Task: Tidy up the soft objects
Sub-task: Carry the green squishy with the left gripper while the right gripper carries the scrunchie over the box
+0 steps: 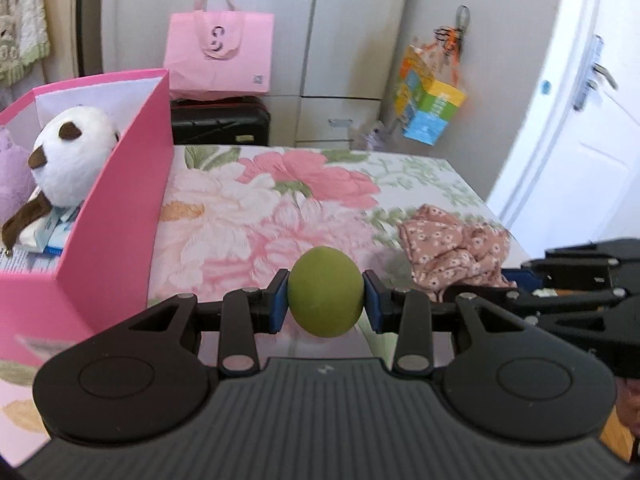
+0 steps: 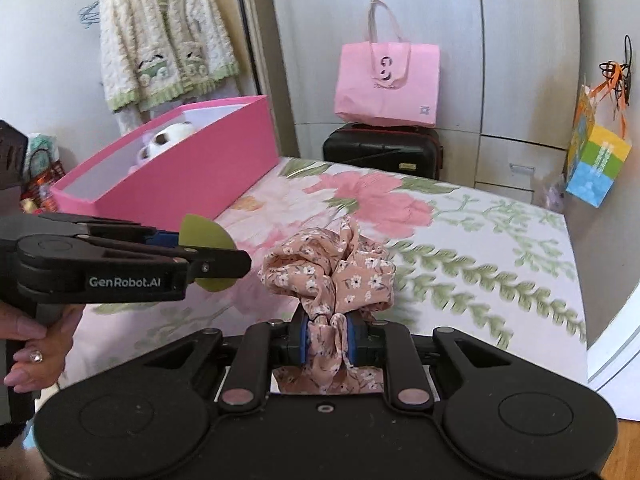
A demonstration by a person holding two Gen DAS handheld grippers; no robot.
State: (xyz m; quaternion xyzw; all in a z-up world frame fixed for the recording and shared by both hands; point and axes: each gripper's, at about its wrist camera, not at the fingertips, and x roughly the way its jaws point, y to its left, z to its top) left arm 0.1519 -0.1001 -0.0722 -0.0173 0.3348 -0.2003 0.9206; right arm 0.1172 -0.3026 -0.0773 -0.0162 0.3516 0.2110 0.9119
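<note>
My left gripper (image 1: 325, 300) is shut on a green ball (image 1: 325, 293) and holds it above the floral bed, to the right of the pink box (image 1: 116, 216). In the right wrist view the left gripper (image 2: 208, 254) shows side-on with the green ball (image 2: 204, 230) in it. My right gripper (image 2: 327, 334) is shut on a pink floral scrunchie (image 2: 328, 268), which bunches up above the jaws. The scrunchie (image 1: 452, 248) also shows in the left wrist view. The pink box (image 2: 192, 178) holds a white panda plush (image 1: 72, 156) and a purple plush (image 1: 12, 176).
A floral bedsheet (image 2: 460, 248) covers the bed. Behind it stand a black suitcase (image 2: 380, 146) with a pink tote bag (image 2: 386, 84) on top, and grey wardrobes. A colourful gift bag (image 2: 598, 160) hangs at right. A knitted cardigan (image 2: 164, 36) hangs at left.
</note>
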